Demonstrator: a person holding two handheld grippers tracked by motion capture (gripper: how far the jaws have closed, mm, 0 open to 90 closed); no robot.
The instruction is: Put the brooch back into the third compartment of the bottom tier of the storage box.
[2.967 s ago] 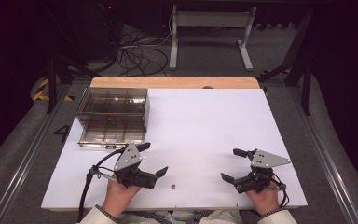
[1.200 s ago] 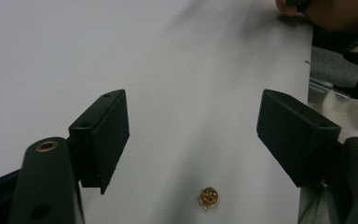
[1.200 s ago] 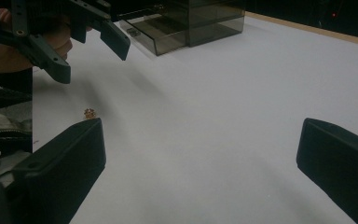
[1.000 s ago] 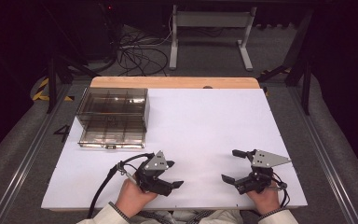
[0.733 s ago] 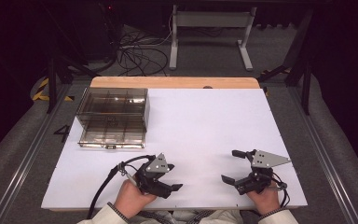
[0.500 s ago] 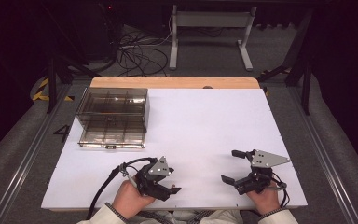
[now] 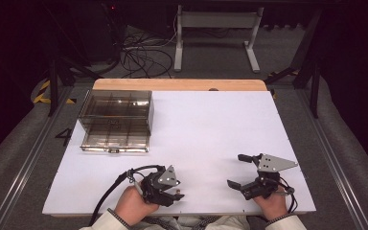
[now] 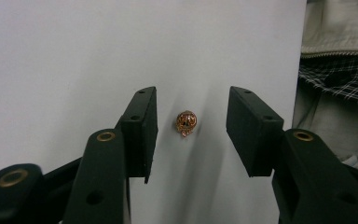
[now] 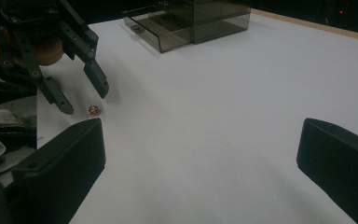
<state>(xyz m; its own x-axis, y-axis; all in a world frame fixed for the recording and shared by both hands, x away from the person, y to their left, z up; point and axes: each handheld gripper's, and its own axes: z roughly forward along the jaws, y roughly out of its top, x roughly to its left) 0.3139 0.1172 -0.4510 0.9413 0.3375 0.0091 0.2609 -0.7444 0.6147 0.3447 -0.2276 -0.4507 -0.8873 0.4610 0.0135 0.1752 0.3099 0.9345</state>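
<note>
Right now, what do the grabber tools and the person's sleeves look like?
Both tools are black, with two flat, blocky jaws on arms dotted with small brass rivets. The left gripper and the right gripper each carry a grey three-cornered plate on top. A black cable trails from the left one. The sleeves are light beige with ribbed, patterned cuffs.

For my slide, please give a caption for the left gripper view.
Left gripper, jaws open, straddles a small copper bead on the white table.
</note>
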